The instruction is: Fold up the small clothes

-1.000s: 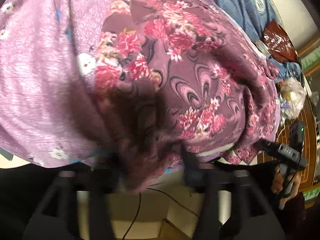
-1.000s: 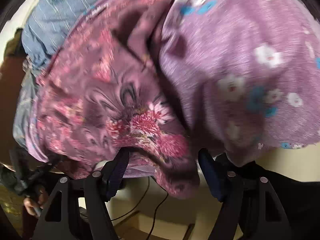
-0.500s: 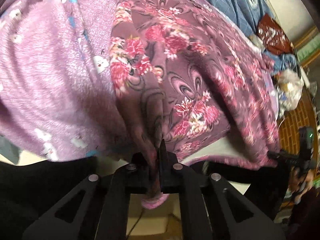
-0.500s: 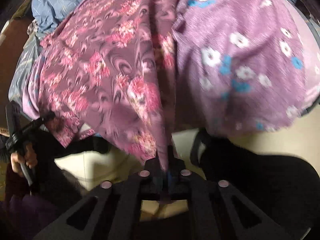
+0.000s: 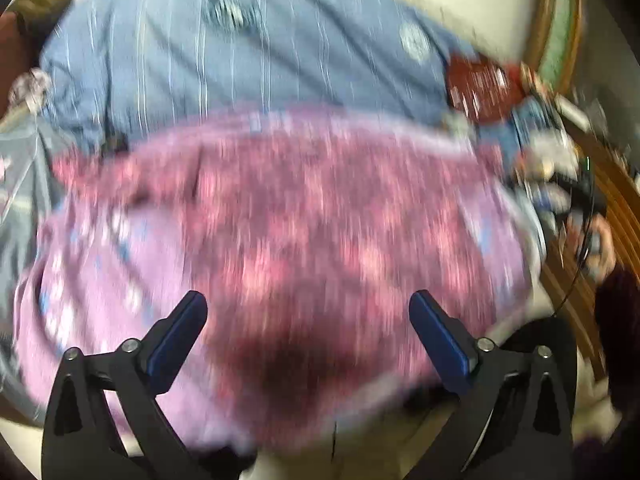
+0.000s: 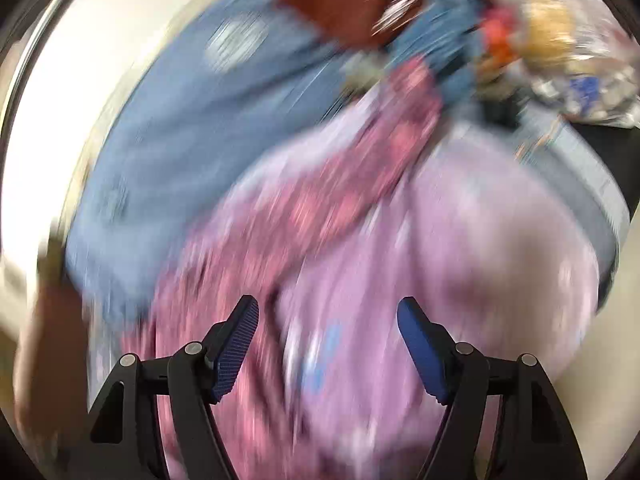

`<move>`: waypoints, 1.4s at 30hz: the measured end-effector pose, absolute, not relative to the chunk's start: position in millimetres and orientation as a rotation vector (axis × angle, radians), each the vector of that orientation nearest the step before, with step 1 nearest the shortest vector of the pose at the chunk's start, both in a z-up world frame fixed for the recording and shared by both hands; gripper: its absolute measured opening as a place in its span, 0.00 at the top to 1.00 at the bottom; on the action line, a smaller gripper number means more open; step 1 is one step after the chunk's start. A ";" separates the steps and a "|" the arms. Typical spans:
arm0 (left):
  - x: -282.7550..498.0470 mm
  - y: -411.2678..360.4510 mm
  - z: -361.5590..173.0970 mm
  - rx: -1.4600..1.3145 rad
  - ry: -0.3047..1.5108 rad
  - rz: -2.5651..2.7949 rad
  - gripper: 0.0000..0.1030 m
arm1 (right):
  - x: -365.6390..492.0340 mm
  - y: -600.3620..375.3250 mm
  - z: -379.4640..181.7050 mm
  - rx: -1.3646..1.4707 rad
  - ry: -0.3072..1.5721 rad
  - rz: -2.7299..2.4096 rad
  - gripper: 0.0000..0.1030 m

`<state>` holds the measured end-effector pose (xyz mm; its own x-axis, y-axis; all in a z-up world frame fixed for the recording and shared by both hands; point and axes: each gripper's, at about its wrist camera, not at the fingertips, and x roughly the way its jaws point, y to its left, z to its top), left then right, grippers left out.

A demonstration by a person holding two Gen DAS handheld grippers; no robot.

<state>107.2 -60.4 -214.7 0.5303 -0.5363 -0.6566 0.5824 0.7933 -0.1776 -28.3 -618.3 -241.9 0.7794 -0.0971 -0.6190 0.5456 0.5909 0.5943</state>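
Both views are blurred by motion. A dark purple garment with pink flowers lies on a lighter lilac garment with white and blue flowers. My left gripper is open and empty above the flowered garment, jaws wide apart. In the right wrist view the flowered garment runs diagonally across the lilac garment. My right gripper is open and empty above them, with the lilac cloth between its blue pads.
A blue striped cloth lies behind the garments and shows in the right wrist view. A dark red packet and a clutter of plastic bags sit at the far right. A wooden frame stands beyond.
Both grippers were shut on the flowered garment's edge half a second ago; now both are open and have let it go. The garment lies folded over, and both cameras have swung upward.
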 end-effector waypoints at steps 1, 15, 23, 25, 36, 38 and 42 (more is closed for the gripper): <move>123.7 -77.6 -214.7 0.048 0.745 -0.673 0.01 | -21.5 -640.3 -245.7 0.901 0.530 -0.454 0.28; 284.5 -201.5 -318.1 0.248 0.900 -0.210 0.01 | 127.8 -791.5 -278.3 0.727 0.658 -0.733 0.90; 287.3 -138.0 -295.4 0.086 0.766 -0.191 0.01 | 136.8 -680.9 -172.4 0.635 0.445 -0.496 0.91; 285.9 -123.7 -284.7 0.089 0.725 -0.144 0.01 | 152.1 -637.1 -143.1 0.623 0.417 -0.383 0.91; 304.4 -18.8 -259.5 -0.019 0.630 0.094 0.01 | 290.5 -343.4 -208.3 0.528 0.665 0.051 0.59; 311.4 -1.5 -261.3 -0.049 0.642 0.140 0.01 | 309.7 -302.2 -251.3 0.539 0.804 0.135 0.42; 318.1 27.1 -261.4 -0.113 0.654 0.193 0.01 | 310.5 -275.4 -294.3 0.636 0.922 0.208 0.43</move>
<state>318.1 27.1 -261.4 0.7766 0.1428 -0.6135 -0.2138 0.9759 -0.0436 310.5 -275.4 -294.3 0.5994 0.4290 -0.6758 0.0972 0.7990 0.5934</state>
